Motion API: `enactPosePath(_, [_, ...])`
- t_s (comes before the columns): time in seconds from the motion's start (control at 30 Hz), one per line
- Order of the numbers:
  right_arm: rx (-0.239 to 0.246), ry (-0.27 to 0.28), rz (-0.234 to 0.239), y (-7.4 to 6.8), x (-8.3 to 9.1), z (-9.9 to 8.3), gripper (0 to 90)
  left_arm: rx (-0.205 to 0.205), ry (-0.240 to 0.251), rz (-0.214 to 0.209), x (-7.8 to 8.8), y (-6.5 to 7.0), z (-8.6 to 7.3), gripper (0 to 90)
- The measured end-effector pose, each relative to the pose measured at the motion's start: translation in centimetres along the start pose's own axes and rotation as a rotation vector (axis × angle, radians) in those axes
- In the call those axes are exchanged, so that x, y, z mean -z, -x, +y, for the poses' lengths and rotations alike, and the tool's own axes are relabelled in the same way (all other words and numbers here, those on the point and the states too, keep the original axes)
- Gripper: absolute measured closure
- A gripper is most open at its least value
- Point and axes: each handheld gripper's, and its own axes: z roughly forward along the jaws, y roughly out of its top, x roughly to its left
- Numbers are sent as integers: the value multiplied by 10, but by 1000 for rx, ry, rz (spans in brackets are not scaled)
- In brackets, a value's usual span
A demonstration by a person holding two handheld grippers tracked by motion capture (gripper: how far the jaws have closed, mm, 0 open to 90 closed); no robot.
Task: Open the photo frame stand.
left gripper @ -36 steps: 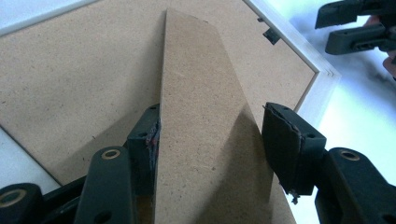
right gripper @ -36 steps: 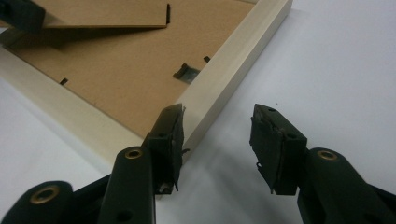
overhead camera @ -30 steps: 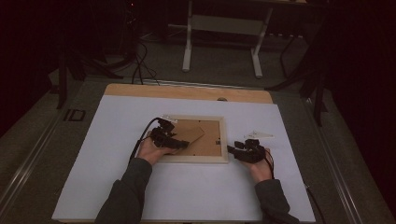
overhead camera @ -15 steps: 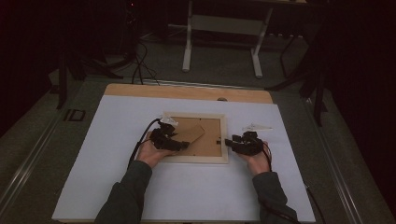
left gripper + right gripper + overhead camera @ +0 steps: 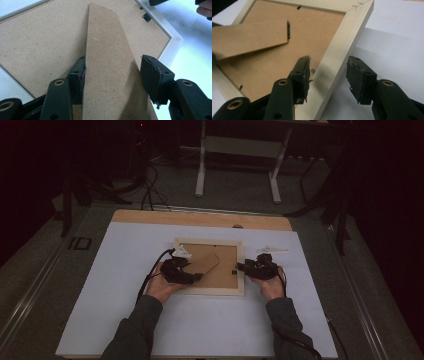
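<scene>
The left hand-held gripper [image 5: 111, 72] stands wide, its jaws flanking the frame's stand [image 5: 107, 62]. The right hand-held gripper [image 5: 328, 75] gapes open astride the picture frame's [image 5: 342, 47] rail, gripping nothing.

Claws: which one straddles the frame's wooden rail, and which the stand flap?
The right claw straddles the pale wooden rail of the picture frame. The left claw instead brackets the brown fibreboard stand flap on the frame's back.

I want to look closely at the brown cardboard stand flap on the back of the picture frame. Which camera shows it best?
The left gripper view: the brown cardboard stand flap runs large up the picture's middle, between open jaws. The right gripper view catches its end at the left; the high view shows it small.
</scene>
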Motion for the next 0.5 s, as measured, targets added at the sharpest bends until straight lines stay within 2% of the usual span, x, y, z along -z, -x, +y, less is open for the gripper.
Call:
enactPosePath(0.1, [-22,6,8,3,0,2,528,-17,3,11,2,3,0,438])
enactPosePath(0.23, [-51,5,-7,7,-2,6,535,-43,18,22,4,7,0,438])
enactPosePath(0.5, [-72,6,31,10,-5,13,546,-67,37,18,7,9,-1,438])
